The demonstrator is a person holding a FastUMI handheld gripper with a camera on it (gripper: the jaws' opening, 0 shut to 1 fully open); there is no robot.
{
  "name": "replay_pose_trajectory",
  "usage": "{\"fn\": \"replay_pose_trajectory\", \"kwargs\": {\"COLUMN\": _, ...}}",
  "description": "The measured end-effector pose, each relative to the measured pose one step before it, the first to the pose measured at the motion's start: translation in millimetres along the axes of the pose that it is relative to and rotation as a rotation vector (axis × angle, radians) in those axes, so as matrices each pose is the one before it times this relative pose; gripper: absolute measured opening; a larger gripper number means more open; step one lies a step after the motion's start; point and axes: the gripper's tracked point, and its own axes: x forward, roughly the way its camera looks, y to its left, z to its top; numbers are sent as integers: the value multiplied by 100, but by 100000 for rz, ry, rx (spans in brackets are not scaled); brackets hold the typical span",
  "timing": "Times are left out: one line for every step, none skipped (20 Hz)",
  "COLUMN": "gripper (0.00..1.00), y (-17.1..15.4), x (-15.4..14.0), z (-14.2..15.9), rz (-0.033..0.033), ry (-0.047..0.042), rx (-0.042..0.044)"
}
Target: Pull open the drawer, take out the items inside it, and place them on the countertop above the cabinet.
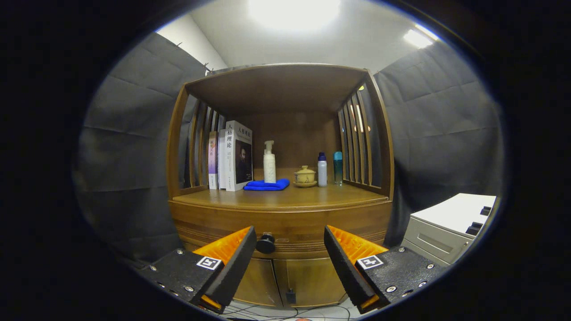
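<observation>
Gripper view, claw (290, 249): released, fingers spread wide, gripping nothing.
Drawer (281, 223): closed, under the surface (285, 198); its dark knob (266, 244) sits just ahead, near the left finger.
Contents: hidden inside.
Book (238, 155) spines: too small to make out.
Lower doors (285, 278): partly cut off by fingers.

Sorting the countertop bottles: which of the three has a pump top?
The white bottle standing at the blue cloth. The two right of the lidded cup have plain caps. The gripper is open.
</observation>
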Motion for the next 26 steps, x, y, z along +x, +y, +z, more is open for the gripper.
{"fn": "replay_pose_trajectory", "kwargs": {"gripper": 95, "y": -71, "x": -25, "z": -105, "rz": -221, "ry": 478, "rx": 308}}
{"fn": "replay_pose_trajectory", "kwargs": {"gripper": 95, "y": 1, "x": 4, "z": -107, "rz": 163, "ry": 475, "rx": 331}}
{"fn": "replay_pose_trajectory", "kwargs": {"gripper": 95, "y": 4, "x": -1, "z": -165, "rz": -30, "ry": 466, "rx": 223}}
{"fn": "replay_pose_trajectory", "kwargs": {"gripper": 95, "y": 45, "x": 55, "z": -85, "rz": 219, "ry": 454, "rx": 189}}
{"fn": "replay_pose_trajectory", "kwargs": {"gripper": 95, "y": 162, "x": -16, "z": -113, "rz": 414, "ry": 422, "rx": 219}}
{"fn": "replay_pose_trajectory", "kwargs": {"gripper": 95, "y": 162, "x": 53, "z": -110, "rz": 473, "ry": 417, "rx": 110}}
{"fn": "replay_pose_trajectory", "kwargs": {"gripper": 95, "y": 340, "x": 181, "z": -208, "rz": 718, "ry": 724, "rx": -138}}
{"fn": "replay_pose_trajectory", "kwargs": {"gripper": 95, "y": 265, "x": 271, "z": -119, "rz": 462, "ry": 1065, "rx": -28}}
{"fn": "replay_pose_trajectory", "kwargs": {"gripper": 95, "y": 326, "x": 258, "z": -119, "rz": 701, "ry": 885, "rx": 389}}
{"fn": "replay_pose_trajectory", "kwargs": {"gripper": 95, "y": 456, "x": 365, "z": -46, "rz": 726, "ry": 904, "rx": 525}}
{"fn": "replay_pose_trajectory", "kwargs": {"gripper": 95, "y": 81, "x": 21, "z": -557, "rz": 661, "ry": 840, "rx": 30}}
{"fn": "replay_pose_trajectory", "kwargs": {"gripper": 95, "y": 342, "x": 314, "z": -222, "rz": 592, "ry": 505, "rx": -201}}
{"fn": "replay_pose_trajectory", "kwargs": {"gripper": 95, "y": 182, "x": 682, "z": -346, "rz": 372, "ry": 522, "rx": -657}}
{"fn": "replay_pose_trajectory", "kwargs": {"gripper": 95, "y": 326, "x": 639, "z": -334, "rz": 427, "ry": 566, "rx": -685}}
{"fn": "replay_pose_trajectory", "kwargs": {"gripper": 95, "y": 311, "x": 422, "z": -291, "rz": 387, "ry": 1098, "rx": -443}}
{"fn": "replay_pose_trajectory", "kwargs": {"gripper": 95, "y": 385, "x": 727, "z": -495, "rz": 700, "ry": 1724, "rx": -119}}
{"fn": "replay_pose_trajectory", "kwargs": {"gripper": 95, "y": 269, "x": 893, "z": -871, "rz": 697, "ry": 2349, "rx": -101}}
{"fn": "replay_pose_trajectory", "kwargs": {"gripper": 95, "y": 191, "x": 603, "z": -635, "rz": 548, "ry": 2186, "rx": -126}}
{"fn": "replay_pose_trajectory", "kwargs": {"gripper": 95, "y": 305, "x": 933, "z": -622, "rz": 173, "ry": 1679, "rx": -16}}
{"fn": "replay_pose_trajectory", "kwargs": {"gripper": 95, "y": 91, "x": 709, "z": -488, "rz": -375, "ry": 1238, "rx": -124}}
{"fn": "replay_pose_trajectory", "kwargs": {"gripper": 95, "y": -31, "x": 310, "z": -412, "rz": -670, "ry": 920, "rx": -156}}
{"fn": "replay_pose_trajectory", "kwargs": {"gripper": 95, "y": -32, "x": 643, "z": -325, "rz": -966, "ry": 1133, "rx": 48}}
{"fn": "replay_pose_trajectory", "kwargs": {"gripper": 95, "y": 70, "x": 662, "z": -414, "rz": -841, "ry": 956, "rx": 64}}
{"fn": "replay_pose_trajectory", "kwargs": {"gripper": 95, "y": -70, "x": 702, "z": -198, "rz": -853, "ry": 976, "rx": -526}}
{"fn": "replay_pose_trajectory", "kwargs": {"gripper": 95, "y": -95, "x": 587, "z": -267, "rz": -824, "ry": 1114, "rx": -436}}
{"fn": "replay_pose_trajectory", "kwargs": {"gripper": 95, "y": 38, "x": 683, "z": -202, "rz": -406, "ry": 842, "rx": -49}}
